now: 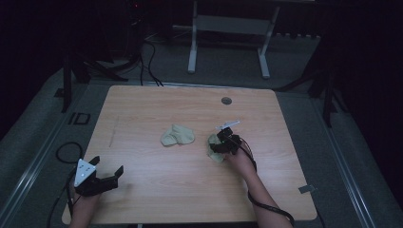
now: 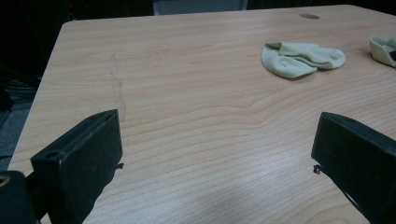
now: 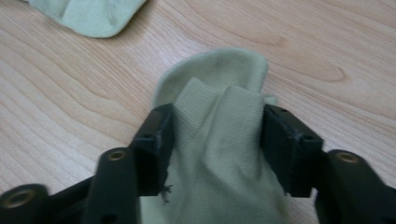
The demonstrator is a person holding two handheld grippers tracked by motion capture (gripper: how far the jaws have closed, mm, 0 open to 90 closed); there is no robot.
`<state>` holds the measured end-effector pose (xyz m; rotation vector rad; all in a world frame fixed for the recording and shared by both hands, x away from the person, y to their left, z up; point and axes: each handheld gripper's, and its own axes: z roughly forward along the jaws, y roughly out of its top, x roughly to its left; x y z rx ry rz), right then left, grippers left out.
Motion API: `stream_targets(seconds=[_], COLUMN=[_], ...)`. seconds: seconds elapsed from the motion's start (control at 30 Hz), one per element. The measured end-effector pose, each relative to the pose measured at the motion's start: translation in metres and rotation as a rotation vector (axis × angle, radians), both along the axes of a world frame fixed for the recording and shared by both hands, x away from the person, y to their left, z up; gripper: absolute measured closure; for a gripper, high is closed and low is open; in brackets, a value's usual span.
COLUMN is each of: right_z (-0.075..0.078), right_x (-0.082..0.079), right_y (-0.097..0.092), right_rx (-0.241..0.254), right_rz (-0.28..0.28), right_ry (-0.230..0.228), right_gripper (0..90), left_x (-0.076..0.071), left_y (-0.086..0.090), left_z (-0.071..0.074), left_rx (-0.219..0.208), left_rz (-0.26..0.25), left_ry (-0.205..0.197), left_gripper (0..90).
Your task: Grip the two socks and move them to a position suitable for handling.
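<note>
**Sock pinched in right gripper, second sock loose at table centre**

Pale green sock (image 3: 219,140) lies on the wooden table (image 1: 157,190), right of centre, bunched up between the two black jaws of the right gripper (image 1: 219,144). In the right gripper view the jaws press on the fabric from both sides; the knit is folded into a ridge between them, and the sock's rounded end reaches past the jaw tips onto the wood.

Second pale green sock (image 1: 177,136) lies crumpled near the table centre, just to the left of the held one and apart from it. Nothing touches it. In the left gripper view it sits far ahead on the right.

Left gripper (image 1: 108,169) is at the near left corner of the table, well apart from both socks. Jaws spread wide, with bare wood between them.

A small round grey grommet (image 1: 226,100) is set in the table near its far edge.
</note>
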<state>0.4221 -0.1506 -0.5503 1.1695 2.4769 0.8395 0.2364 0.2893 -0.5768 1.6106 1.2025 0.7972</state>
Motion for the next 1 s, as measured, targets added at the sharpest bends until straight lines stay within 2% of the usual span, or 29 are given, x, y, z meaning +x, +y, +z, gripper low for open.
stream_targets(seconds=[0.07,0.13,0.17,0.2,0.23,0.3,0.43,0.67,0.87,0.9,1.0], right_z=[0.000,0.000,0.000,0.000,0.001,0.002,0.006,0.032,0.056,0.056,0.072], right_x=[0.000,-0.001,-0.001,-0.001,-0.001,0.000,0.000,-0.010,-0.031,-0.031,-0.046], right_y=[0.000,0.000,0.000,0.002,0.002,0.004,0.005,0.006,0.011,0.011,0.014], right_rx=[0.009,0.019,0.019,0.028,0.035,0.026,0.028,0.058,0.093,0.093,0.114], right_rz=[0.004,0.008,0.008,0.017,0.027,0.038,0.036,0.053,0.086,0.086,0.104], right_ry=[-0.006,-0.006,-0.006,0.004,0.016,0.025,0.031,-0.009,-0.046,-0.046,-0.074], right_gripper=[51.1,59.2,59.2,69.5,74.3,77.2,78.0,78.1,78.2,78.2,78.2], left_x=[0.000,0.000,0.000,0.000,0.000,0.000,0.000,0.000,0.000,0.000,0.000], left_y=[0.000,0.001,0.001,0.001,0.001,0.000,0.000,0.000,-0.001,-0.001,-0.002], left_z=[0.000,0.000,0.000,0.000,0.000,0.000,0.000,0.000,0.000,0.000,0.000], left_rx=[-0.002,-0.007,-0.007,-0.006,-0.003,0.000,-0.001,0.003,0.006,0.006,0.013], left_rz=[0.000,0.002,0.002,0.002,0.004,0.003,0.002,0.002,0.005,0.005,0.004], left_ry=[-0.001,-0.001,-0.001,0.000,0.002,0.002,0.001,0.001,0.001,0.001,0.001], left_gripper=[1.7,1.7,1.7,1.7,1.7,1.7,1.7,1.7,1.7,1.7,1.7])
